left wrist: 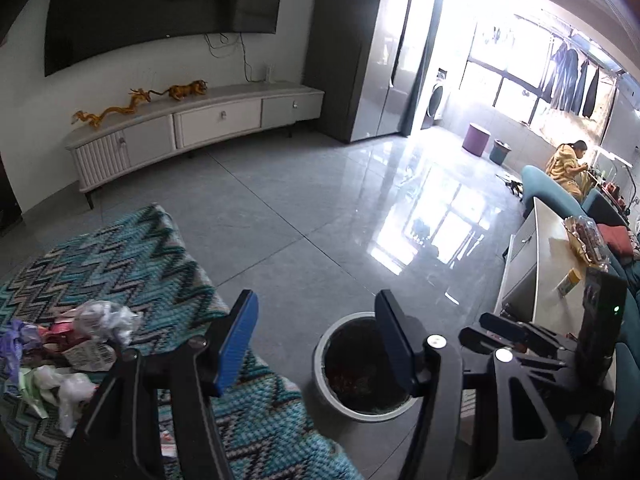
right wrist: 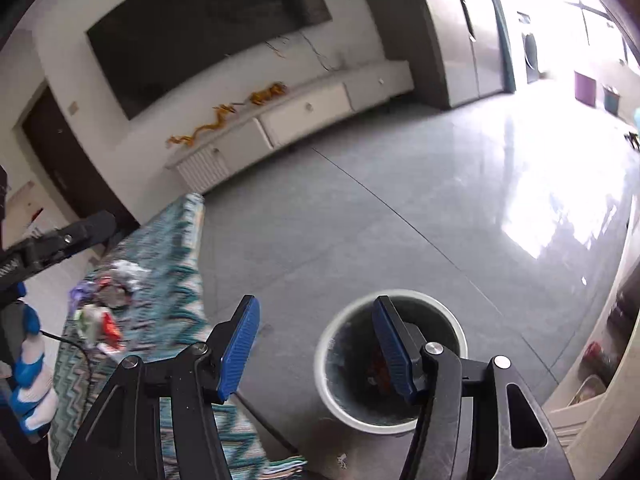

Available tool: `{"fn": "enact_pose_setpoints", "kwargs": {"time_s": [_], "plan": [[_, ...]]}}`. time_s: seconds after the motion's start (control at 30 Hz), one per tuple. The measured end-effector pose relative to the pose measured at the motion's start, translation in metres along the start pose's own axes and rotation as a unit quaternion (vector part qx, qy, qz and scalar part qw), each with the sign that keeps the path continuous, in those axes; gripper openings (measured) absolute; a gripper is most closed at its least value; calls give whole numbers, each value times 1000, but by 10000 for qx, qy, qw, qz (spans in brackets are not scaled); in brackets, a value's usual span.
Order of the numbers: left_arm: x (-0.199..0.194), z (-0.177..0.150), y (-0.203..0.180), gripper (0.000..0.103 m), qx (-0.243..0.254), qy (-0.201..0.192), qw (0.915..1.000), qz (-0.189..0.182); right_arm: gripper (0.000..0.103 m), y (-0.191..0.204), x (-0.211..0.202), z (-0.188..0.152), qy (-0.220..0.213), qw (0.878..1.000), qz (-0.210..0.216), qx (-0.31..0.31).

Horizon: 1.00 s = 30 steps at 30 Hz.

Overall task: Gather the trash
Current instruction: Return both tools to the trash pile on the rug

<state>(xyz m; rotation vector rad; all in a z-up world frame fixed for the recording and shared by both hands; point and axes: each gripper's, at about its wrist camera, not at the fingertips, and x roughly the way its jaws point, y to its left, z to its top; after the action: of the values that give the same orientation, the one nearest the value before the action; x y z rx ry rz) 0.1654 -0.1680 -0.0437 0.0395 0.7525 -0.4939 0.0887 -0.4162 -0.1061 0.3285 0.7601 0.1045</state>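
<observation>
— What's at the left of your views?

— In my left wrist view, a teal zigzag-patterned rug [left wrist: 132,264] fills the lower left, and the trash pile [left wrist: 72,336] lies on it at the left edge: crumpled clear plastic, a purple scrap, red wrappers, a white bag. In my right wrist view the same pile [right wrist: 100,312] sits left of centre, blurred.

— And your tongs?

— My left gripper [left wrist: 316,340] has its blue pads standing apart with nothing between them; only rug and floor show in the gap. My right gripper [right wrist: 316,344] is the same: jaws parted, empty.

— Where's the bin?

— The round white-rimmed trash bin [left wrist: 360,404] stands on the grey tile floor [left wrist: 320,220] just beside the rug's right edge, bottom centre. My left gripper's right finger overlaps its rim in the picture. In the right wrist view the bin [right wrist: 340,400] is again bottom centre, behind my right finger, with something red lying inside.

— Further right?

— A white table [left wrist: 548,264] at the right edge of the left view with a yellow bottle [left wrist: 568,282] lying on it, and my right gripper [left wrist: 504,332] poking in below it.
</observation>
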Motion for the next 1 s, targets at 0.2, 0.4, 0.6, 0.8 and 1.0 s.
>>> {"fn": "enact_pose_setpoints", "kwargs": {"time_s": [0.2, 0.4, 0.6, 0.8, 1.0], "plan": [[-105, -19, 78, 59, -204, -584, 9966, 535, 56, 65, -52, 7, -397, 9972, 403, -493], [-186, -35, 156, 59, -624, -998, 9856, 1218, 56, 129, -80, 11, -522, 9913, 787, -915], [-242, -42, 215, 59, -959, -1286, 9717, 1735, 56, 195, -87, 26, -533, 9831, 1159, -1315], [-243, -57, 249, 59, -1329, -1282, 9658, 1820, 59, 240, -59, 35, -373, 9778, 1394, -1522], [-195, -74, 278, 59, -1511, -892, 9717, 1581, 59, 271, -7, 27, 74, 9735, 1541, -1690]]}}
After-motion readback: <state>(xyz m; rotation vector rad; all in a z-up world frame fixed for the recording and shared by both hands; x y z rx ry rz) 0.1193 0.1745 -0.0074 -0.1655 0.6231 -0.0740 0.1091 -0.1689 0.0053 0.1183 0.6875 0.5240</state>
